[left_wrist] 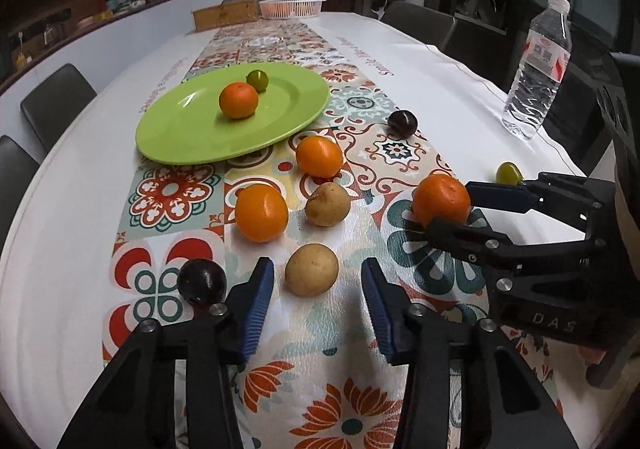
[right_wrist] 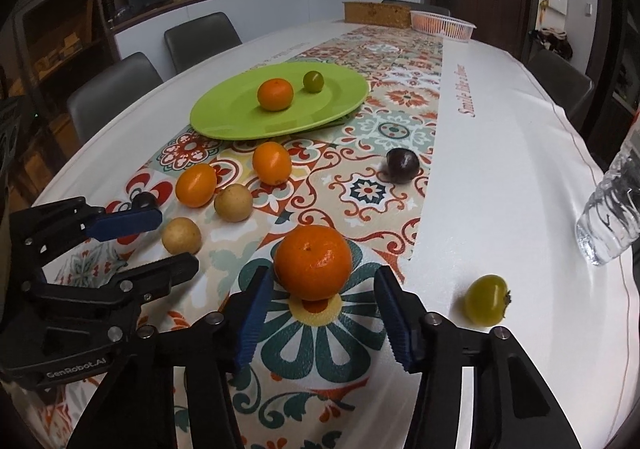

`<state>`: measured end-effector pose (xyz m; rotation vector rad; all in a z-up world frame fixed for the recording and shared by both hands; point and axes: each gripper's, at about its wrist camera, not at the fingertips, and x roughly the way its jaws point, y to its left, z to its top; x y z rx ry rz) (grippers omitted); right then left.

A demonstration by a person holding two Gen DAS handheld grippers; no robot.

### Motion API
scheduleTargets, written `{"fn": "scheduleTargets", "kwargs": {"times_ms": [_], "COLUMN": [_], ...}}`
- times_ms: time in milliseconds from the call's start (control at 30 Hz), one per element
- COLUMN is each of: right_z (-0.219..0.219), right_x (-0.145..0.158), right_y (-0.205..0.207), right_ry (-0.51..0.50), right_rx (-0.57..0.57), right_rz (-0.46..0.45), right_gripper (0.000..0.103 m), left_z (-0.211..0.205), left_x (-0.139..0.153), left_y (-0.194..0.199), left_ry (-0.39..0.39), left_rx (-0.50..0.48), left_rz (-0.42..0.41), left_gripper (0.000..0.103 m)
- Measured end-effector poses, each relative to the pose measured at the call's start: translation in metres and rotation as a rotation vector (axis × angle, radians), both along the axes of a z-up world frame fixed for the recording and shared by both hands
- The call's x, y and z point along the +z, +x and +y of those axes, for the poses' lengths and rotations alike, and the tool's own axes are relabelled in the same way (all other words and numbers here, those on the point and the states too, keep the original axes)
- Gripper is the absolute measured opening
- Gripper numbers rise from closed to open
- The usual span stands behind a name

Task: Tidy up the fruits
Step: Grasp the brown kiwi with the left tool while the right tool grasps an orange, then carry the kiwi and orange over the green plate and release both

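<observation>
Carefully we framed a tan fruit (left_wrist: 311, 269) with our left gripper (left_wrist: 318, 291) and an orange (right_wrist: 313, 262) with our right gripper (right_wrist: 320, 303), fingers parted, grasping nothing.

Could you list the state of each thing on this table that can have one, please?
Green plate: flat, holding one orange and one green fruit.
Water bottle: upright, capped.
White basket: upright at the far end.
Left tongs: open, astride a tan fruit, pads clear of it.
Right tongs: open around an orange, not visibly pressing.
Dark fruit: loose on the cloth.
</observation>
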<state>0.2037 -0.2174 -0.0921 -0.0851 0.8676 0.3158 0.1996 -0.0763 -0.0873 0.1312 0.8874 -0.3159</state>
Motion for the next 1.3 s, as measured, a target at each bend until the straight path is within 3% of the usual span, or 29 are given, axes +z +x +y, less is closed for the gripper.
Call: {"fn": "scheduleTargets", "kwargs": {"times_ms": [300,433,733,1300], "right_z": [0.006,0.006,0.009,0.019], "right_x": [-0.002,-0.002,0.004,0.043], "right_y": [0.006,0.007,-0.001,-0.032], "right_ry": [0.006,0.006,-0.005,0.019], "right_rx": [0.005,0.002,0.009,0.007], "right_rz": [0.007,0.008,-0.002,-0.069], "right_gripper": [0.048,0.042,0.042,0.042], "left_z": [0.000,0.001,0.003,0.020], "left_x": [0.001,0.002,0.010,0.047], "left_y": [0.007,0.007,0.000,-0.033], "left_ry": [-0.025,-0.027,-0.033,-0.060], "left_rx": [0.012,0.016,0.014,0.025], "left_rz": [0.022,0.025,-0.001,-0.086], "left_gripper": [0.030,0.029,0.029,0.029]}}
